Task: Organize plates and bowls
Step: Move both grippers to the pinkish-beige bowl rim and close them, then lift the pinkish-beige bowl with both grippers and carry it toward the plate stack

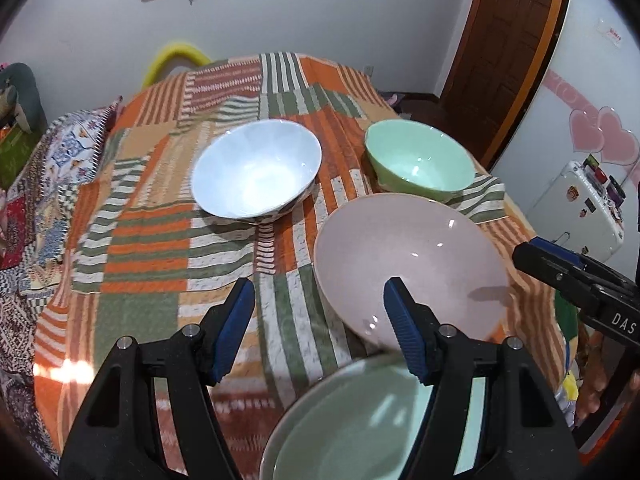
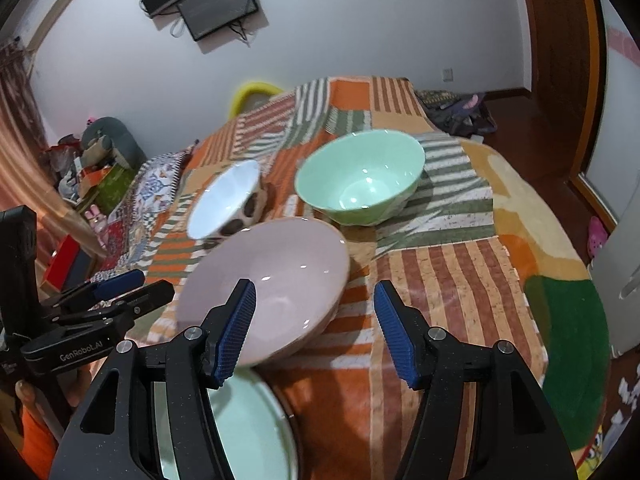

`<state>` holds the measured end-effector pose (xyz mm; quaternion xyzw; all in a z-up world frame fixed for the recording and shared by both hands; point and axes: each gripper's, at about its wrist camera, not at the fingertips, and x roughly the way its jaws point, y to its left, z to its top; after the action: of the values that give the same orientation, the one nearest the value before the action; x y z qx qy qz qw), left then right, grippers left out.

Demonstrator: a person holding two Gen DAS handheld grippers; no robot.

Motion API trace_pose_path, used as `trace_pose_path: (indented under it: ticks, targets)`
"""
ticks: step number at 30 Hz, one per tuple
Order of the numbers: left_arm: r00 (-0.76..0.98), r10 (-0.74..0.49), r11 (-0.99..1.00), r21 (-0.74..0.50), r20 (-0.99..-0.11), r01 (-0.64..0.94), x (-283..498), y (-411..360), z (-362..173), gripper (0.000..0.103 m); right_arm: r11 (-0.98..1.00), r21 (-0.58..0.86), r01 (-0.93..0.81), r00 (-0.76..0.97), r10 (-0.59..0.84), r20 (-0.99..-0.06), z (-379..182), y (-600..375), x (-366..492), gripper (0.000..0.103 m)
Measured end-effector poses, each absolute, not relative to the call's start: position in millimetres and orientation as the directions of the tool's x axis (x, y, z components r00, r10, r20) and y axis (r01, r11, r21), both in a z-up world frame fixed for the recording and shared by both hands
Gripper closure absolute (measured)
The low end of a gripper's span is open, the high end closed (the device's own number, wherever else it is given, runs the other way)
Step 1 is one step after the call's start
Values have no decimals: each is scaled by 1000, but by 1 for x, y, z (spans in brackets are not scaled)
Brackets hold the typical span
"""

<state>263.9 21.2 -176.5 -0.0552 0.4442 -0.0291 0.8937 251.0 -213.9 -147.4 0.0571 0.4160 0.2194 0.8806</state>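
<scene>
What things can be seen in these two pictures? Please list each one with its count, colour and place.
white bowl: 1, white inside, dark spots outside, far left on the blanket
green bowl: 1, mint green, far right
pink bowl: 1, pale pink, middle, nearer
green plate: 1, pale green, nearest edge
blanket: 1, orange, green, white stripes, under all dishes
screen: 1, black, on wall
door: 1, brown, right
left hand-held gripper: 1, black, blue pads, open
right hand-held gripper: 1, same colours, open

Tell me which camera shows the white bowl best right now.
The left wrist view: the white bowl sits whole and unobstructed, its inside facing the camera. In the right wrist view the same bowl is blurred, seen side-on, with the pink bowl covering its lower edge.
</scene>
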Motion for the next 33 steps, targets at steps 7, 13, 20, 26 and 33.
trace_pose_path:
  ticks: [7, 13, 20, 26, 33]
  targets:
    - [553, -159, 985, -168, -818, 36, 289, 19, -202, 66, 889, 325, -323, 498, 452, -740, -170, -216, 266, 53]
    - [538, -198, 978, -201, -819, 53, 294, 18, -213, 83, 870, 355, -342, 447, 483, -753, -179, -211, 267, 76]
    - [540, -197, 977, -209, -818, 40, 290, 20, -209, 85, 888, 324, -327, 465, 449, -763, -172, -211, 262, 79]
    - [560, -193, 978, -205, -806, 42, 276, 19, -196, 85, 889, 317, -330, 479, 447, -755, -161, -211, 257, 79]
    - [613, -177, 980, -198, -770, 33, 249, 26, -169, 85, 884, 296, -361, 519, 454, -724, -139, -204, 241, 79]
